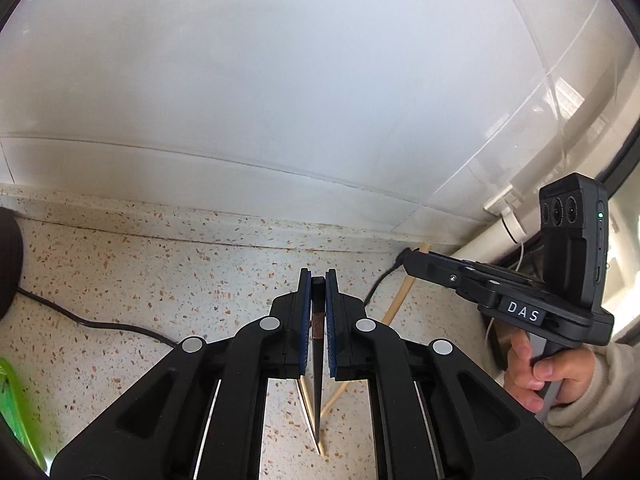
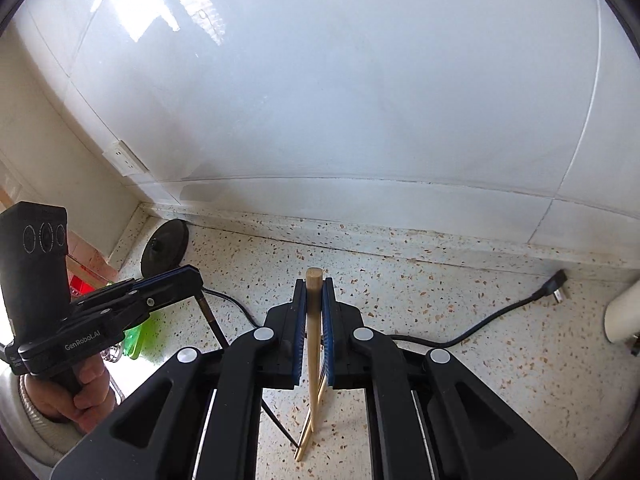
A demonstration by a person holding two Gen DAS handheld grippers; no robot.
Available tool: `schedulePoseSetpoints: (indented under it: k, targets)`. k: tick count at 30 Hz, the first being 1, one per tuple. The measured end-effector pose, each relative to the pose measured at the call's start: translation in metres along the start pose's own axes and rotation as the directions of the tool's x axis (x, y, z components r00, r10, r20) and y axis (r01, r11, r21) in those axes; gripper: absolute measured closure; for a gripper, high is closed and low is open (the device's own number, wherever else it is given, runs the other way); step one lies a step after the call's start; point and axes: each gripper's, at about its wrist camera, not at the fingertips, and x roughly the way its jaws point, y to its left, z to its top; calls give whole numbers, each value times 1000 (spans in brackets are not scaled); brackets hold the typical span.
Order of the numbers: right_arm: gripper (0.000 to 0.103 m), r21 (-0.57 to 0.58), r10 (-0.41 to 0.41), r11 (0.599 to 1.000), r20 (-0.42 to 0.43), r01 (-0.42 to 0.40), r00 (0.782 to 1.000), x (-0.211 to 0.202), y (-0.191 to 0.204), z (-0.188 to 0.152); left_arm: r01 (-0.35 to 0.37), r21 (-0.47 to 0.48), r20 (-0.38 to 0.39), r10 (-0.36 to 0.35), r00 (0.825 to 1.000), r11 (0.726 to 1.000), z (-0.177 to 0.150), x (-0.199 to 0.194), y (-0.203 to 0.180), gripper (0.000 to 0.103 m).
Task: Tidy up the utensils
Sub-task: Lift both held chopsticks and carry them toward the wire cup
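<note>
While both claws hang above the speckled tabletop (image 2: 440,280), left claw (image 1: 318,280) clenches a dark chopstick (image 1: 317,360), right claw (image 2: 314,284) a pale chopstick (image 2: 313,320) — lifted clear, seemingly for sorting by colour

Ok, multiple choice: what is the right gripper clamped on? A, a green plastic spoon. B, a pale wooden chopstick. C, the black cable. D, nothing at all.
B: in the right wrist view the right gripper has its blue pads pressed on a pale wooden chopstick that pokes out past the fingertips, while the black cable lies on the counter.
</note>
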Motion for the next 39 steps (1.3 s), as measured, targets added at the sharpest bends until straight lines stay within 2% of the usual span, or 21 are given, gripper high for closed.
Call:
schedulePoseSetpoints:
  k: [9, 13, 20, 26, 32, 36, 39]
  targets:
    - [98, -69, 0, 998, 92, 7, 996, -40, 27, -10, -47, 90, 94, 39, 995, 995, -8, -55, -27, 97]
    - [98, -88, 27, 996, 114, -17, 993, -51, 41, -10, -46, 116, 147, 29, 989, 992, -14, -79, -29, 97]
    - [98, -171, 90, 983, 144, -65, 985, -63, 81, -6, -89, 124, 226, 59, 972, 988, -26, -124, -30, 97]
    - [98, -254, 166, 960, 163, -121, 972, -74, 124, -2, -168, 130, 297, 124, 947, 977, -32, -171, -30, 97]
    - [98, -336, 255, 923, 172, -187, 952, -85, 170, 2, -248, 102, 365, 196, 910, 963, -42, -223, -26, 97]
    - [98, -363, 325, 897, 156, -252, 933, -91, 199, 5, -287, 77, 406, 233, 884, 955, -48, -255, -20, 97]
    - [98, -397, 358, 876, 158, -272, 920, -97, 219, 5, -285, 38, 435, 240, 868, 958, -51, -277, -13, 97]
